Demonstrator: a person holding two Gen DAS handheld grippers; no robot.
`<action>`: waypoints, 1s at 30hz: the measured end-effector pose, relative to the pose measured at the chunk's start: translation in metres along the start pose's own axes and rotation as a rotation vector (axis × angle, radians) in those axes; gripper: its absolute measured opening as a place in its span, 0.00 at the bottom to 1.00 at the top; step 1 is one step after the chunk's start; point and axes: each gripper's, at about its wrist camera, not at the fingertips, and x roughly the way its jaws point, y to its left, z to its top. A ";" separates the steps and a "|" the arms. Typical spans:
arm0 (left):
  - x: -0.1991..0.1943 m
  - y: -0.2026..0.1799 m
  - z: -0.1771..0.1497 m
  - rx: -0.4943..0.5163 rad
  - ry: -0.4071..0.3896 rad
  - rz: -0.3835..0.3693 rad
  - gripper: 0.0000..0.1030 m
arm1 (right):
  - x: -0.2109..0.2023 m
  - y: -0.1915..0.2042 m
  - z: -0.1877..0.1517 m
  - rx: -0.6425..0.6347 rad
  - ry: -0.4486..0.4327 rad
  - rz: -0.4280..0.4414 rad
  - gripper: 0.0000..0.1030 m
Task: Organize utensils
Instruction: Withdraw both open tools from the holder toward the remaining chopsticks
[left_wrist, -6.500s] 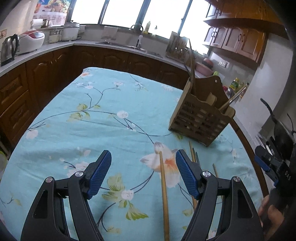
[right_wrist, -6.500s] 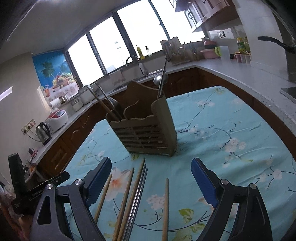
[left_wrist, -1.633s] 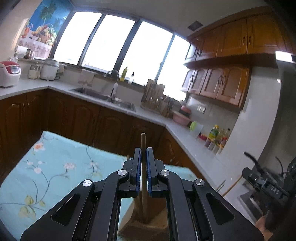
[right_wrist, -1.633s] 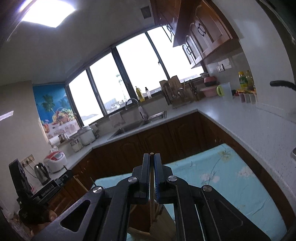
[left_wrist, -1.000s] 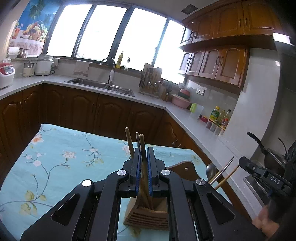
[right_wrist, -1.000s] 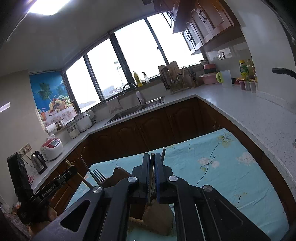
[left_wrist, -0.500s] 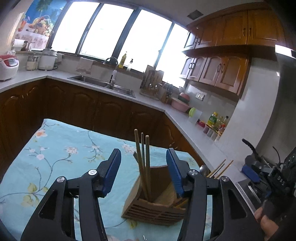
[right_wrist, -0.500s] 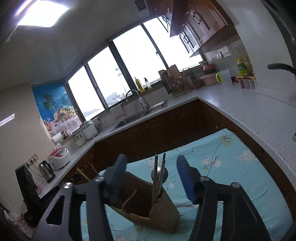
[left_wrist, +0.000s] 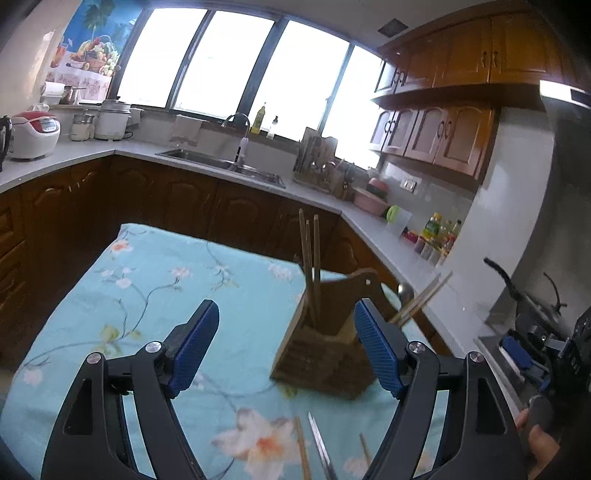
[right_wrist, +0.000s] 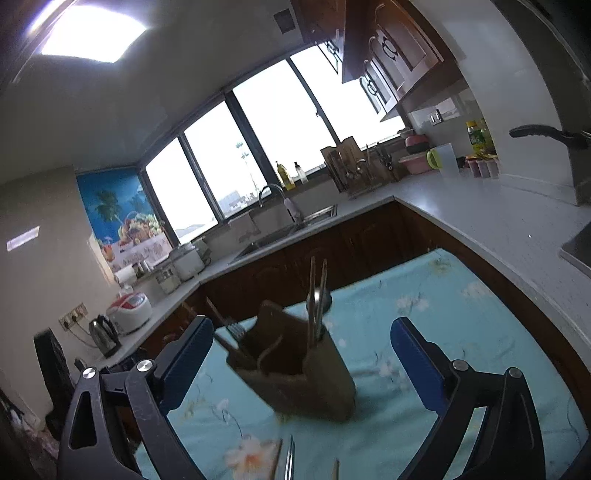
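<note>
Left wrist view showed my left tool (left_wrist: 284, 350) spread wide and gripping nothing, its blue pads (left_wrist: 194, 347) framing the brown slatted wooden utensil holder (left_wrist: 325, 343) on the surface with the turquoise floral cloth (left_wrist: 147, 291). Three wooden chopsticks (left_wrist: 309, 266) stood upright in the holder's left compartment, and two more (left_wrist: 421, 299) leaned out of its right side beside a metal spoon (left_wrist: 405, 292). Near the bottom edge, loose chopsticks and a metal utensil (left_wrist: 319, 448) lay flat on the cloth in front of the holder. My right tool (right_wrist: 301, 360) was equally wide and empty above the same holder (right_wrist: 299, 376), where two thin sticks (right_wrist: 318, 295) rose upright next to a spoon and a fork (right_wrist: 233, 329) sat further left.
</note>
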 end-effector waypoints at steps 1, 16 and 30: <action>-0.005 0.000 -0.006 0.003 0.005 0.004 0.76 | -0.003 0.001 -0.003 -0.006 0.005 -0.004 0.95; -0.038 0.006 -0.081 0.032 0.100 0.039 0.79 | -0.036 0.009 -0.071 -0.156 0.097 -0.112 0.98; -0.022 0.010 -0.119 0.019 0.253 0.067 0.79 | -0.028 0.000 -0.101 -0.152 0.209 -0.144 0.98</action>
